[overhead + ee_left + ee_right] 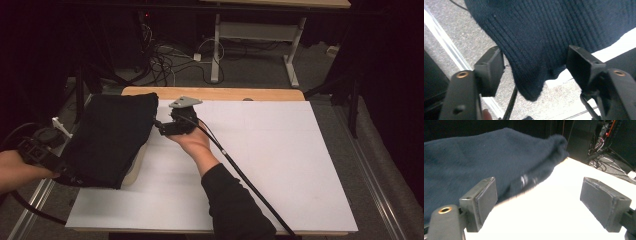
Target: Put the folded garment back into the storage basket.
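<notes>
The dark knitted sweater (112, 137) lay folded into a rough rectangle at the left end of the white table (280, 165), its left part hanging past the table's edge over the grey floor (461, 37). That was a garment already doubled over on itself, so the bulk of the folding looked done.

The left gripper (64, 170) sat at the near-left corner of the sweater, and in the left gripper view its jaws stood apart with a drooping corner of ribbed knit (534, 85) hanging between them. The pads were not pressing on it; the cloth hung free in the gap.

The right gripper (159, 126) was held just beside the sweater's right edge, over the bare table, with the grey plate (185, 102) on top and its cable (240, 175) trailing back toward the person's dark sleeve (235, 205). In the right gripper view its jaws stood wide with nothing but white tabletop between them, the sweater's fuzzy edge (534, 180) a little ahead and to the left.

So both grippers held nothing. What seemed left, as a judgement: the fold sat skewed and overhung the table, so squaring it up or pulling it fully onto the surface could remain.
</notes>
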A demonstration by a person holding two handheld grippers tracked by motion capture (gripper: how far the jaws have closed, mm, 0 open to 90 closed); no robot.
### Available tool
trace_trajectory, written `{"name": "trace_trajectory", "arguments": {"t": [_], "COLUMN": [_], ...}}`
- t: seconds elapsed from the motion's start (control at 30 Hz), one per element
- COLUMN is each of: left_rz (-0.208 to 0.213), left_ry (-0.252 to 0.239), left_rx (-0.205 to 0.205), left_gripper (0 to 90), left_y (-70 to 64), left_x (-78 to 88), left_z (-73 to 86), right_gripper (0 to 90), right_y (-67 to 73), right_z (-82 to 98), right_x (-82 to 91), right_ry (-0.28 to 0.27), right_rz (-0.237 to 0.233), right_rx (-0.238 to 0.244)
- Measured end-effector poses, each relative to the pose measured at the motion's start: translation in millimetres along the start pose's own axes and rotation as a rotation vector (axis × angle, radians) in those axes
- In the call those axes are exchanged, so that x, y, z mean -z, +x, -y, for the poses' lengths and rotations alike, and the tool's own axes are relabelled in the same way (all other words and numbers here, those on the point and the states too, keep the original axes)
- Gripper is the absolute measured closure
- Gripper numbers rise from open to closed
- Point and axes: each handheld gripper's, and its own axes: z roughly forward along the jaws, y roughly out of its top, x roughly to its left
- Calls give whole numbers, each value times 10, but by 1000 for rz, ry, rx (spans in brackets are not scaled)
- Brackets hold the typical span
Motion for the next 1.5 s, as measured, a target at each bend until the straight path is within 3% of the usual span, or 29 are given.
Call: {"name": "trace_trajectory", "arguments": {"t": [0.2, 0.4, 0.5, 0.53, 0.57, 0.6, 0.73, 0.83, 0.93, 1.03, 1.2, 1.3, 1.5], "left_rz": [-10, -5, -6, 2, 2, 13, 20, 4, 11, 48, 39, 43, 37], "left_ry": [-5, -34, -58, -94, -94, -116, -121, -130, -166, -183, -223, -233, -238], "left_rx": [16, 23, 22, 24, 24, 24, 12, 17, 16, 16, -2, -18, -18], "left_gripper": [130, 38, 37, 37, 37, 37, 49, 95, 244, 410, 683, 736, 735], "left_y": [-67, -98, -109, -116, -116, -133, -174, -181, -159, -133, -139, -163, -181], "left_x": [-10, -25, -6, 21, 21, 32, -14, -49, -103, -129, -151, -144, -78], "left_z": [-93, -167, -189, -210, -210, -233, -278, -289, -281, -252, -212, -218, -222], "right_gripper": [3, 2, 2, 2, 2, 2, 2, 2, 2, 2, 2, 2, 2], "right_y": [-59, -130, -167, -185, -185, -221, -278, -298, -315, -335, -374, -396, -434], "right_z": [290, 496, 604, 645, 645, 742, 904, 1004, 1099, 1160, 1301, 1391, 1546], "right_x": [322, 634, 792, 841, 841, 947, 1116, 1253, 1422, 1567, 1826, 1954, 2206], "right_ry": [7, 4, 2, -2, -2, -7, -1, 1, -9, -18, -18, -18, -22], "right_rz": [41, 73, 93, 96, 96, 114, 134, 144, 155, 165, 191, 204, 233], "right_rx": [-16, -17, -18, -21, -21, -30, -42, -50, -51, -54, -44, -46, -60]}}
